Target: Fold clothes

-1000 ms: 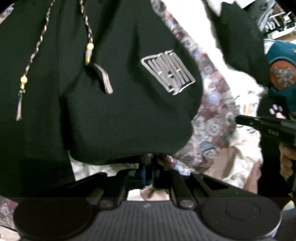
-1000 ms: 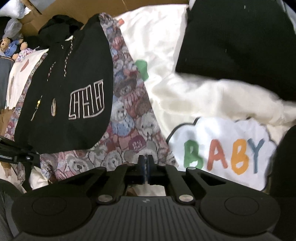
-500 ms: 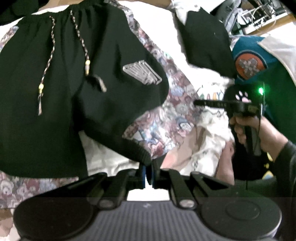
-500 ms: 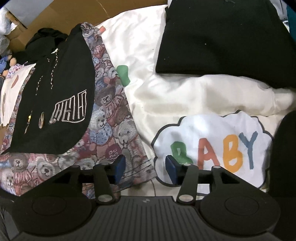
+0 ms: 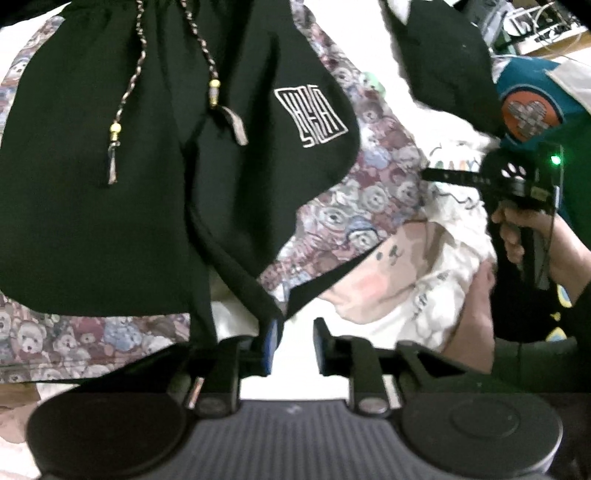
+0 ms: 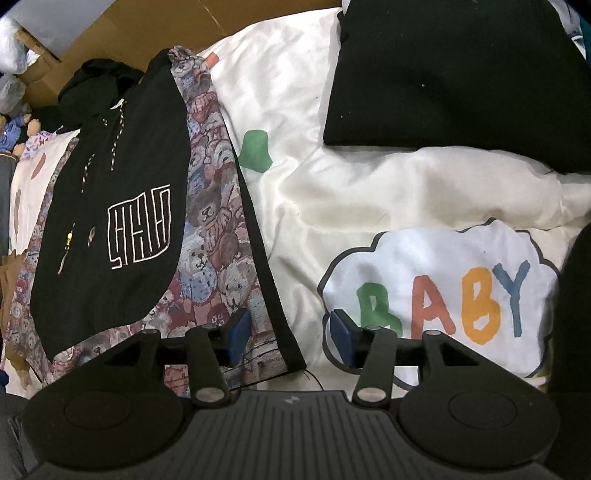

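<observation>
A black hoodie (image 5: 110, 184) with a white maze logo and braided drawcords lies folded on a teddy-bear print blanket (image 5: 369, 192). It also shows in the right wrist view (image 6: 110, 206) at the left. My left gripper (image 5: 293, 341) is open, with the hoodie's hem edge draped against its left finger. My right gripper (image 6: 290, 330) is open and empty, low over the bear blanket's black border (image 6: 266, 266). The right gripper also shows in the left wrist view (image 5: 454, 176), held in a hand.
A white quilt with a "BABY" cloud print (image 6: 443, 288) covers the bed. A folded black garment (image 6: 454, 74) lies at the back right. Cardboard (image 6: 147, 22) and soft toys (image 6: 22, 133) are at the far left. A teal cushion (image 5: 532, 107) sits at the right.
Both grippers have opened. The left one let go of the hoodie's hem, which has settled onto the blanket. The right one released and drew back slightly.
</observation>
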Demonstrator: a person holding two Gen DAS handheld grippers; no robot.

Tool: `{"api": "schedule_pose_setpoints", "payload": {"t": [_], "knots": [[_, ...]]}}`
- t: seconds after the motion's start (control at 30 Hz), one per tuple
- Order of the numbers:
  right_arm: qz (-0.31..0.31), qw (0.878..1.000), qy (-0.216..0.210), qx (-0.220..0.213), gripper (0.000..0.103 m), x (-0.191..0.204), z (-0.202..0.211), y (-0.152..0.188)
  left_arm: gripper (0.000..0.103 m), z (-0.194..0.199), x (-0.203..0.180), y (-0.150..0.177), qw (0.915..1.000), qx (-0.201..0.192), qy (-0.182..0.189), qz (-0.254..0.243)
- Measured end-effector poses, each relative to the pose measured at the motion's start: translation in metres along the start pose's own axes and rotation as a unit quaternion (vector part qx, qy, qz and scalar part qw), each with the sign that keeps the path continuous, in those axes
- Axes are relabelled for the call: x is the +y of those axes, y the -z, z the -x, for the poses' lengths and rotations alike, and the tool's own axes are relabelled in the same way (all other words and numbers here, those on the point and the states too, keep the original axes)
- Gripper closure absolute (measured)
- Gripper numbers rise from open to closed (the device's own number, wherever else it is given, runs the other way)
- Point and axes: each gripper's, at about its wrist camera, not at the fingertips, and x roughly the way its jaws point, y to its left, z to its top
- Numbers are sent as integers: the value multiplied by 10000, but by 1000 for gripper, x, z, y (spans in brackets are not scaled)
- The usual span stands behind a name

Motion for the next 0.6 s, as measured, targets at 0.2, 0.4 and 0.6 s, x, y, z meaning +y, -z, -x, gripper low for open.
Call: {"api": "schedule_pose_setpoints", "payload": {"t": [0.2, 0.4, 0.6], "knots": [[364, 9988, -177, 273, 79, 13, -5, 8, 73, 0, -2, -5, 9999, -85, -54, 34], [745, 9965, -150, 348, 97, 26, 5, 6, 64, -10, -2, -10, 9999, -89, -70, 78], [768, 9966, 246, 196, 98, 19, 19, -9, 50, -17, -6, -10, 9998, -109, -91, 104]]}}
